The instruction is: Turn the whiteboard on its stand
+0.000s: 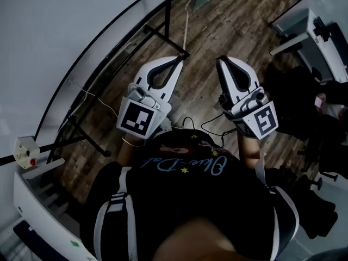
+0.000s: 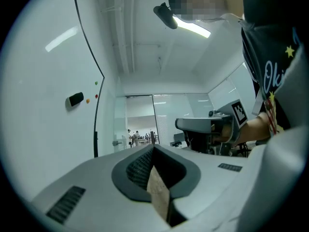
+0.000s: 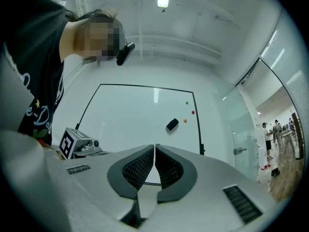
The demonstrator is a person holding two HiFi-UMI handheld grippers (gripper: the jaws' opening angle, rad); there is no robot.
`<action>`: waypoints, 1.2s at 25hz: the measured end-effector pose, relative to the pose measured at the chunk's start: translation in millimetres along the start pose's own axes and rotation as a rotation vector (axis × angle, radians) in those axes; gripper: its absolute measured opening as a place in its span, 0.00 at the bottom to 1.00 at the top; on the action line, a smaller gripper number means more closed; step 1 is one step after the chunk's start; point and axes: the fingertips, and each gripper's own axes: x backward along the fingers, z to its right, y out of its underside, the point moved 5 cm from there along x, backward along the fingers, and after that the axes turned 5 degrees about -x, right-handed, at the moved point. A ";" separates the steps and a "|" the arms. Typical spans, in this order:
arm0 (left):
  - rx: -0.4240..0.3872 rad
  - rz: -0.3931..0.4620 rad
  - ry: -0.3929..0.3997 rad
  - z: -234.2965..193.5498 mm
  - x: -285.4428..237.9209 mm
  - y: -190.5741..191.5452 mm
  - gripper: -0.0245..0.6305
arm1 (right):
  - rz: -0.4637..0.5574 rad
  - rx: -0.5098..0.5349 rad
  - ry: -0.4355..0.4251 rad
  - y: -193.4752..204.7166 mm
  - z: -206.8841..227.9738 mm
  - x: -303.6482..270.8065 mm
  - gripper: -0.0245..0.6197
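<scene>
Whiteboard [image 3: 140, 115] ahead of right gripper [image 3: 155, 146], beside left gripper [image 2: 153, 148], untouched, both jaws together, empty

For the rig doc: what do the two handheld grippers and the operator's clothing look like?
The left gripper and right gripper have white tapered shells with dark ribbed pads. Each carries a white cube with black square markers. Thin black cables run off behind them. The person wears a black shirt with pale blue script and yellow stars.

Whiteboard [image 1: 54, 26] partly out of frame
</scene>
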 end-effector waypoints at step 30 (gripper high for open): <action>0.014 -0.034 -0.013 -39.4 -36.3 25.9 0.03 | 0.014 -0.053 -0.040 23.0 49.9 -49.6 0.06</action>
